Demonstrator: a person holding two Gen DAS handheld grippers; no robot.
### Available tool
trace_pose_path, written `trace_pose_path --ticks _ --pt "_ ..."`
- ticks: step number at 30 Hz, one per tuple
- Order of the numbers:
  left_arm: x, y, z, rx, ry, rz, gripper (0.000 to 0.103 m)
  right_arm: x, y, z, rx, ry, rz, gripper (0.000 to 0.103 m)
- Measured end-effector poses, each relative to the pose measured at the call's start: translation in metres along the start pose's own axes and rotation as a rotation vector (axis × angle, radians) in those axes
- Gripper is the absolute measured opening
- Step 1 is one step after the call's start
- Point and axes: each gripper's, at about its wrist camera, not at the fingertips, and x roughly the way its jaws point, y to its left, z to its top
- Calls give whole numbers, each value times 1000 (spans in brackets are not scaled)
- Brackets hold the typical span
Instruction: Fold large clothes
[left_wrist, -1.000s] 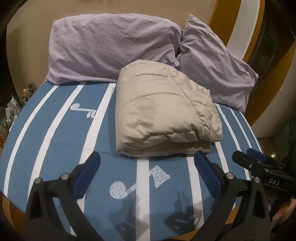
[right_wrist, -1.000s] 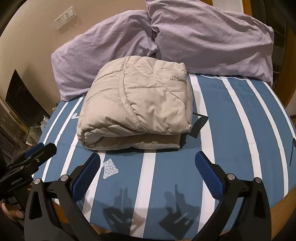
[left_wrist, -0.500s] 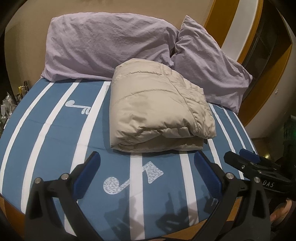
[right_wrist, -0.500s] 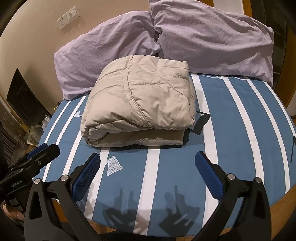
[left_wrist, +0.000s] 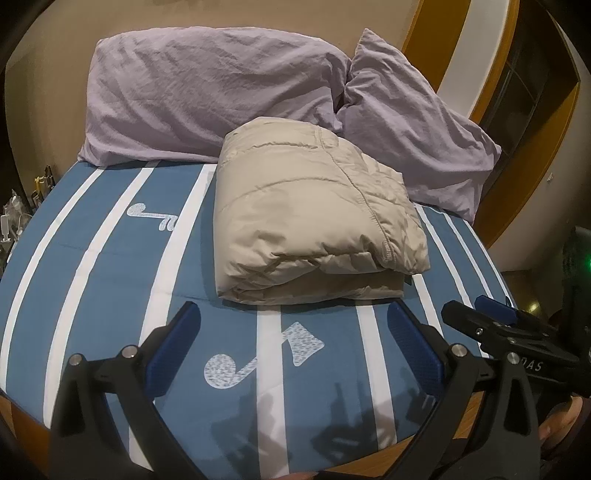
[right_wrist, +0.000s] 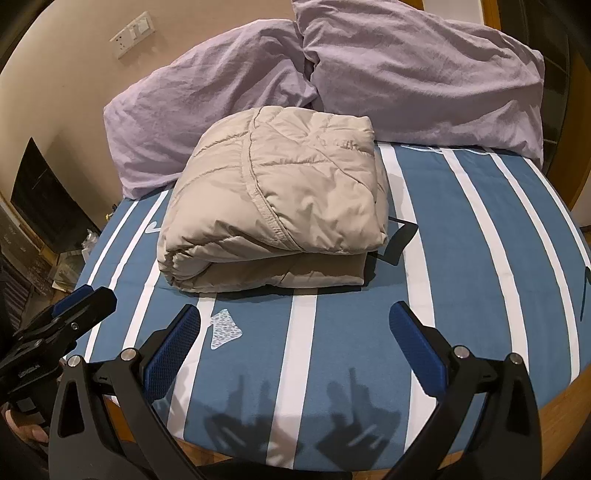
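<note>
A beige puffer jacket lies folded in a thick bundle on the blue-and-white striped bed; it also shows in the right wrist view. My left gripper is open and empty, hovering over the bed's near edge just short of the bundle. My right gripper is open and empty, also just short of the bundle. Each gripper appears at the edge of the other's view: the right one and the left one.
Two lilac pillows lean against the wall behind the jacket. A black strap sticks out from under the jacket on its right. The bed's wooden frame runs along the near edge. Clutter stands left of the bed.
Both grippers have drawn back and lifted slightly from the bed, staying open. The folded jacket has not moved.
</note>
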Motion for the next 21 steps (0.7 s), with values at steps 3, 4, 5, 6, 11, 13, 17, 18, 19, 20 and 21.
trace_pose_path --ticks 3,4,5,6,11,13,17,18,19,20,21 --pt "0 0 0 1 1 2 101 2 0 0 2 5 -3 102" --pt "0 0 0 1 1 1 101 2 0 0 3 5 -4 102" --pt "0 0 0 0 0 0 101 2 0 0 3 5 -5 102" --pt "0 0 0 1 0 1 101 2 1 0 2 6 -6 102" --pt "0 0 0 0 0 1 101 3 2 -1 2 8 -6 102" --pt "0 0 0 1 -1 1 101 3 3 -1 3 8 -7 102" --pt "0 0 0 1 0 2 101 3 3 -1 2 7 -7 102" --pt "0 0 0 0 0 2 101 3 4 -2 0 7 -7 102" --pt "-1 0 0 0 0 1 101 3 5 -2 -1 7 -8 102" --pt "-1 0 0 1 0 1 101 3 5 -3 -2 7 -8 102" --pt "-1 0 0 0 0 0 101 3 6 -3 -2 7 -9 102"
